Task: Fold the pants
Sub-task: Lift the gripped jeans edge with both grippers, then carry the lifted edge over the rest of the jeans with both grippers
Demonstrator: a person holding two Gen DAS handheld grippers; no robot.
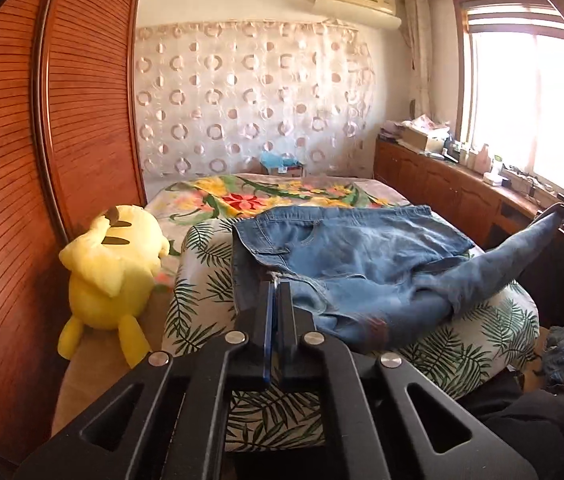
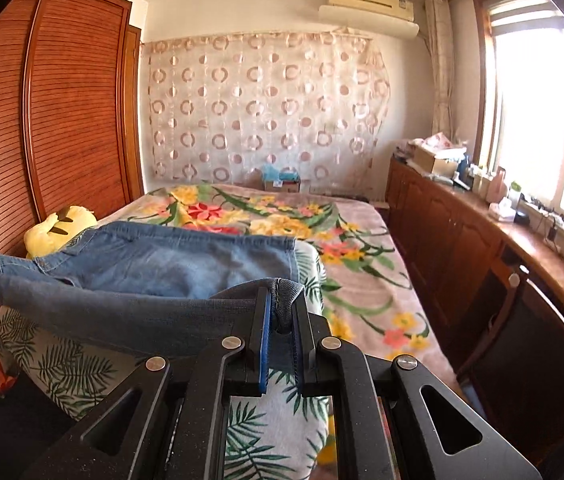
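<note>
Blue denim pants (image 1: 345, 256) lie on the leaf-print quilt (image 1: 202, 280); the left gripper (image 1: 280, 284) pinches a near edge, the right gripper (image 2: 280, 296) clamps a raised hem.

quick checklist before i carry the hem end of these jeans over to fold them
1. Left gripper shut on the jeans: ok, frayed edge pinched.
2. Right gripper shut on the jeans: ok, a denim edge is bunched between the fingers.
3. Held edge taut between the grippers: not ok, it sags.
4. Far part lying flat on the leaf-print quilt: not ok, rumpled near the middle.
5. Yellow plush toy clear of the fold: ok, beside the quilt.
6. Both legs aligned: cannot tell.
</note>
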